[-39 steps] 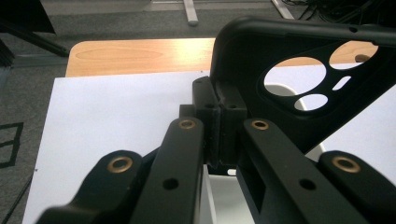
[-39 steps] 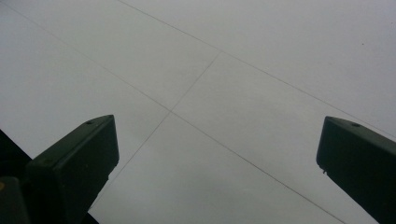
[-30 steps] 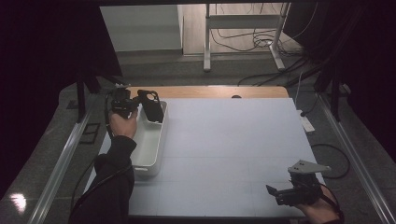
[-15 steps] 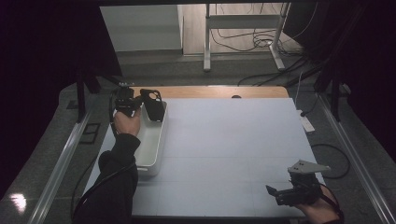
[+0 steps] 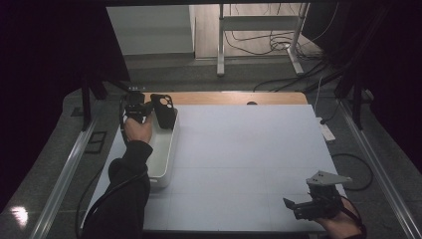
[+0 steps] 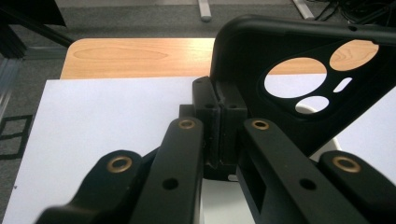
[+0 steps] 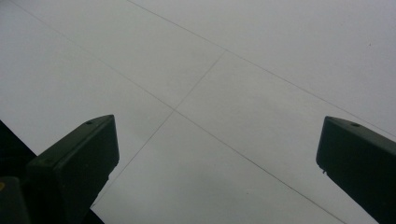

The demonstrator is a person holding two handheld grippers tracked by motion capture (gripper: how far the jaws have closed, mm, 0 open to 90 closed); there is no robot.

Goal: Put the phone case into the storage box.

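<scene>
My left gripper is held over the far end of a white tray at the table's left side. It is shut on the edge of a black phone case. In the left gripper view the jaws of the left gripper meet on the rim of the phone case, which stands on edge with its round camera cut-outs to the right. My right gripper rests low at the near right corner, open. In the right gripper view the right gripper has only the white table between its wide-set jaws.
A white mat covers the table, and a wooden strip shows along its far edge. A white power strip lies off the table's right edge. Metal rails run along both sides, and a desk frame with cables stands behind.
My left hand has shifted slightly forward and right with the phone case in its grip. The right hand has stayed in place.
</scene>
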